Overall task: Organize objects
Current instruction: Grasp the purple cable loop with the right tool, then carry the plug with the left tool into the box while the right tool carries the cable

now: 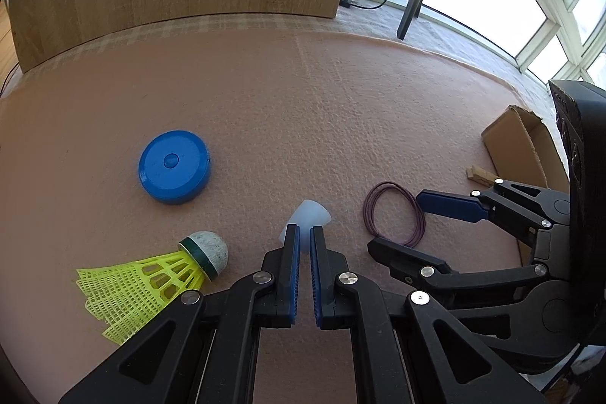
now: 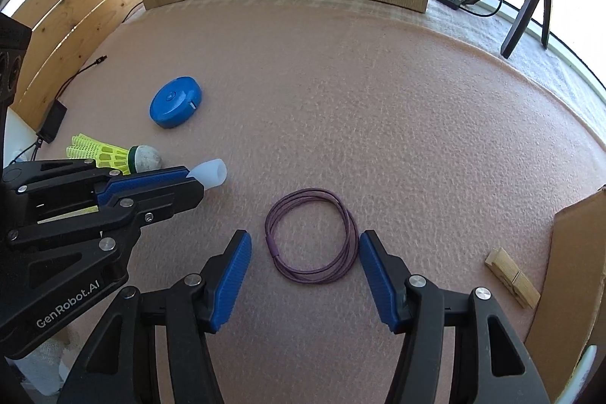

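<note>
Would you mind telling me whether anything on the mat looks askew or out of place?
Nothing looks damaged or spilled. The shuttlecock lies on its side, and the left gripper pinches a white cap only by its edge, so it sticks out tilted.

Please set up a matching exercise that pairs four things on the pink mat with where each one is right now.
Things:
1. white cap
2. purple cord loop
3. blue tape measure
4. wooden clothespin

Places:
A. lying beside the cardboard box
B. pinched in the left tongs
C. on the mat between the open right tongs
D. lying beyond the yellow shuttlecock

Pairs: 1-B, 2-C, 3-D, 4-A
</note>
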The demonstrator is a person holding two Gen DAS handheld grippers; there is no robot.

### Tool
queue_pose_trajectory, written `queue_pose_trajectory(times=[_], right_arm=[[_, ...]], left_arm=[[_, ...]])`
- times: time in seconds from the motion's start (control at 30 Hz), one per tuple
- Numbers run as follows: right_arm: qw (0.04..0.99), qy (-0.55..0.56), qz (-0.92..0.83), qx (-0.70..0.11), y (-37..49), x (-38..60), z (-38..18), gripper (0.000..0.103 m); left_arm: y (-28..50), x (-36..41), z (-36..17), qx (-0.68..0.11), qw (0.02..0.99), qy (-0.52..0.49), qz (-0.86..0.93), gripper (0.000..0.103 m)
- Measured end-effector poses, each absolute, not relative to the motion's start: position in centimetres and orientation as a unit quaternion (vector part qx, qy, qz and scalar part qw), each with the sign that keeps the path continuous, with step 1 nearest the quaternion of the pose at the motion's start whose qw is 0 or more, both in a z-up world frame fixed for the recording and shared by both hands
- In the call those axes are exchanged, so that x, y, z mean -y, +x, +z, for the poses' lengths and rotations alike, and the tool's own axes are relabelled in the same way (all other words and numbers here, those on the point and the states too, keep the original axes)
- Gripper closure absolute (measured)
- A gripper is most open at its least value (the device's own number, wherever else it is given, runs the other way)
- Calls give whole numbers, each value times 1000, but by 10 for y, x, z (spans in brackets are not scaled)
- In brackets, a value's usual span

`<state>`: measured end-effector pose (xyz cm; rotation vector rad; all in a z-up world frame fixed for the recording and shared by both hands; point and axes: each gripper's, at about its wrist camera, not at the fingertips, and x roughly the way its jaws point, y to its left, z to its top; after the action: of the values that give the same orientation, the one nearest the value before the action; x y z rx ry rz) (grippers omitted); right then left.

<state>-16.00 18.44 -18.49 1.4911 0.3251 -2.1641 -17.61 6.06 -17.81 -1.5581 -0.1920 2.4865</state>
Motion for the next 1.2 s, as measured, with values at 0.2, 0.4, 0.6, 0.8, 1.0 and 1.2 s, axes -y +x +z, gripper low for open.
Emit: queue_pose_trajectory(times=[0.2,0.4,0.6,0.8,1.0,1.2], right_arm=[[243,536,-797,-138,-159,-186,-184,85],[247,539,-796,-125,-154,-193,-183,96],[246,535,-803,-89,-146,-215,-171,100],[242,517,-820,-48,-138,-245,-143,101],[232,498,-836,-15,-123,-279,-116,101],[214,473,-855,13,-112,-320,-88,101]], left_arm=[[-175,-60,-179,71,102,-527,841,98],[-170,-67,-177,74,108,-525,841,98],[-166,-77,-166,74,117,-517,845,98],[-166,-94,-149,70,133,-504,851,98],[-167,-116,-137,65,149,-495,853,98],[-164,-147,-119,48,173,-483,857,98]])
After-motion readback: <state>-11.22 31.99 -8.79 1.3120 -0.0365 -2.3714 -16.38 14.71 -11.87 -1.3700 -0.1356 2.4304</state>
